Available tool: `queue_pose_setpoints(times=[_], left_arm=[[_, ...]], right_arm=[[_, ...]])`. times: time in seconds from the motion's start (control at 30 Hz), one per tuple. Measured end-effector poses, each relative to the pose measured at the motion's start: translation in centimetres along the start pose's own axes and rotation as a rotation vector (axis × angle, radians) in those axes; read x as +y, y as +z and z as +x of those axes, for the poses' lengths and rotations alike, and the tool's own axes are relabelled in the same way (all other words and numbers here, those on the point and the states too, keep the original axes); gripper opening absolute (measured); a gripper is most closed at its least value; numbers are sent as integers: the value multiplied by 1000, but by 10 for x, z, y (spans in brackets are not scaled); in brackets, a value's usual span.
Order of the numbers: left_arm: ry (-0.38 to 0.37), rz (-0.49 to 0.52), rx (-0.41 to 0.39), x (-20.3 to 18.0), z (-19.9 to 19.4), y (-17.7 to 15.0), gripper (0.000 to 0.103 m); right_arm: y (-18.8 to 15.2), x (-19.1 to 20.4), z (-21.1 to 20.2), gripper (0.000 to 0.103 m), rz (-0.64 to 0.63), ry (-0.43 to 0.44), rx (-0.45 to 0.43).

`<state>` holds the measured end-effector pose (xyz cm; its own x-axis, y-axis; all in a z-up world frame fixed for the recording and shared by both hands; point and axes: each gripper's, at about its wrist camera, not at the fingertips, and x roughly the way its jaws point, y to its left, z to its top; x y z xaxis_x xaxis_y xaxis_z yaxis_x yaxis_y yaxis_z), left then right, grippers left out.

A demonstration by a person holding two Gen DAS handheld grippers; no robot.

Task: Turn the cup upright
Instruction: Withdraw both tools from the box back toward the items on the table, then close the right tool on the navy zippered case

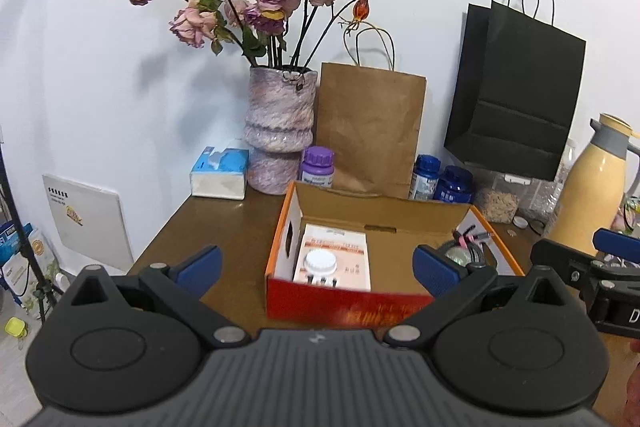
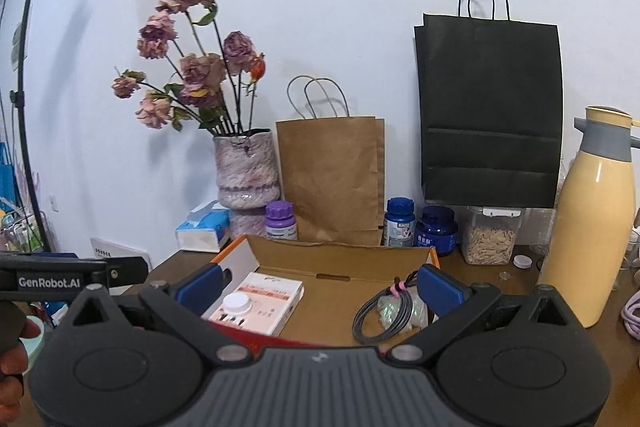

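Holding both tools above the near edge of the brown counter (image 1: pixel 224 227), we have the left tool (image 1: pixel 318 267) with its blue fingers spread wide and nothing between them, and the right tool (image 2: pixel 320 285) likewise spread and empty. Both point at an open orange cardboard box (image 1: pixel 280 247) that sits on the counter; inside it lie a white packet with a round white cap (image 1: pixel 320 261) and a coiled black cable (image 2: pixel 384 315). Behind the box stand a mottled pink vase (image 1: pixel 280 123) of dried roses, a brown paper bag (image 1: pixel 370 131), a purple-lidded bottle (image 1: pixel 317 167), two blue bottles (image 2: pixel 420 227) and a black paper bag (image 2: pixel 490 107). A yellow thermos jug (image 2: pixel 588 227) stands at the right. We cannot make out any cup in either view.
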<state>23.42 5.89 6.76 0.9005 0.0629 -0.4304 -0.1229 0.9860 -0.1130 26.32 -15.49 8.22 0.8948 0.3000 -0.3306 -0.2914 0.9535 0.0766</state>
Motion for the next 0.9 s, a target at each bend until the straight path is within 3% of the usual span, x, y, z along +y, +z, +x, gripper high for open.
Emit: queue_pose_setpoints(times=[0.4, 0.9], left_arm=[[15, 19, 35, 7, -41, -39, 103], [22, 21, 96, 14, -65, -84, 103]], right_arm=[[-32, 15, -42, 103, -5, 10, 31], [-76, 24, -70, 103, -10, 21, 89]])
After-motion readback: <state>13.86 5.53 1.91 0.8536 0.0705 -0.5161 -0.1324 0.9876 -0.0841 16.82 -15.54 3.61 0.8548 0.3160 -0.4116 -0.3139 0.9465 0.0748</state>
